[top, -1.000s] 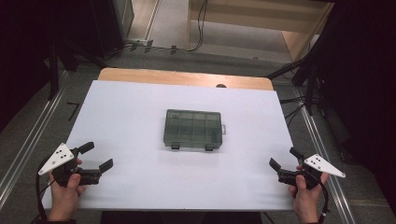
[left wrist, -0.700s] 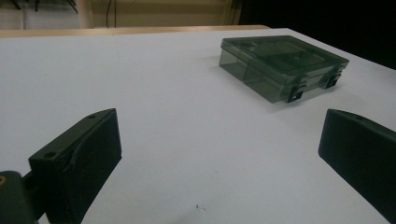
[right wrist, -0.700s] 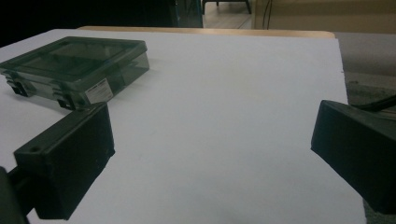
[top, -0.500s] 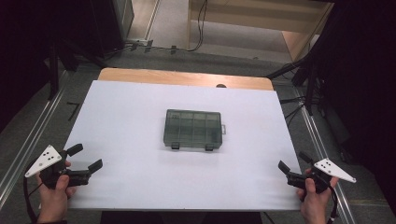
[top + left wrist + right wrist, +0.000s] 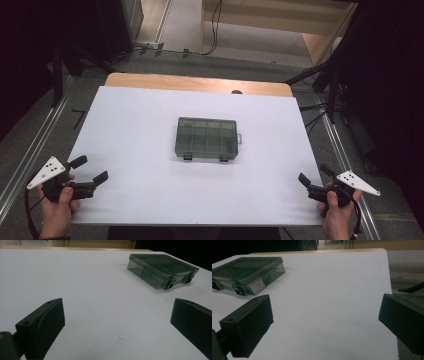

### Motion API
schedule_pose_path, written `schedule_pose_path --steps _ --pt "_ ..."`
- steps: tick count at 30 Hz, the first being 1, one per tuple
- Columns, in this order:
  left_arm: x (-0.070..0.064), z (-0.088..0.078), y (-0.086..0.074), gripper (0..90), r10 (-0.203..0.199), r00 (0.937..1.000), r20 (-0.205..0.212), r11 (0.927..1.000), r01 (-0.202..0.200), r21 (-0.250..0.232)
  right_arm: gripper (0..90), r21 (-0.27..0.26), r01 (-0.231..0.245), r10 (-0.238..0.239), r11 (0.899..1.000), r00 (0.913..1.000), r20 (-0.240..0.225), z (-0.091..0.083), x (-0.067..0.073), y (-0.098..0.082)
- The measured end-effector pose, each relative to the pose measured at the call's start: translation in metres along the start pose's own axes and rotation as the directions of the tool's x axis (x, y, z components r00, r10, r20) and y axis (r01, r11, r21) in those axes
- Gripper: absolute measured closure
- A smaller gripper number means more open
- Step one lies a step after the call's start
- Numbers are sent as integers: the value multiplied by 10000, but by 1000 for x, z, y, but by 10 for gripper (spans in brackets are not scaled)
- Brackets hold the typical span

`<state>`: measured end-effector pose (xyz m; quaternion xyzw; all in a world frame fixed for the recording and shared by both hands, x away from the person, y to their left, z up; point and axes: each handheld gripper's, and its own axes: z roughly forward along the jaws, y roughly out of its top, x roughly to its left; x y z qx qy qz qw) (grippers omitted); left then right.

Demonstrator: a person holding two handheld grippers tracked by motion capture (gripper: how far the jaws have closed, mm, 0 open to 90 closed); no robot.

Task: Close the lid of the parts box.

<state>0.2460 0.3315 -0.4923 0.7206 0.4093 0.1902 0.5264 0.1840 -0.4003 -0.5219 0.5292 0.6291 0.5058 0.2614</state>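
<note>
Only one smoky-green transparent plastic compartment box (image 5: 207,138) is seen, closed, near the middle of the white table top (image 5: 140,125), well apart from both tools.

One left black two-jaw gripper (image 5: 89,169) and one right black two-jaw gripper (image 5: 313,180) are counted, each held in a hand at a near corner of the table, each with jaws spread wide and nothing between them. Two dark latches are seen on the near side of the box, and four compartments can be counted across its lid from the high view; what is inside cannot be made out through the tinted plastic. One small white label (image 5: 258,285) is seen on a side wall in the right gripper view, but its print is too small to be read. The far jaw of each gripper is cut off by the picture edge in its own view.
</note>
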Motion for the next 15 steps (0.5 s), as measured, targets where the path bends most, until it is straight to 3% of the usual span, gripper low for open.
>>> schedule_pose_path --steps 15 --pt "-3 3 -2 0 143 9998 -137 9998 -141 143 0 124 135 -134 9998 9999 -87 2 2 -1"
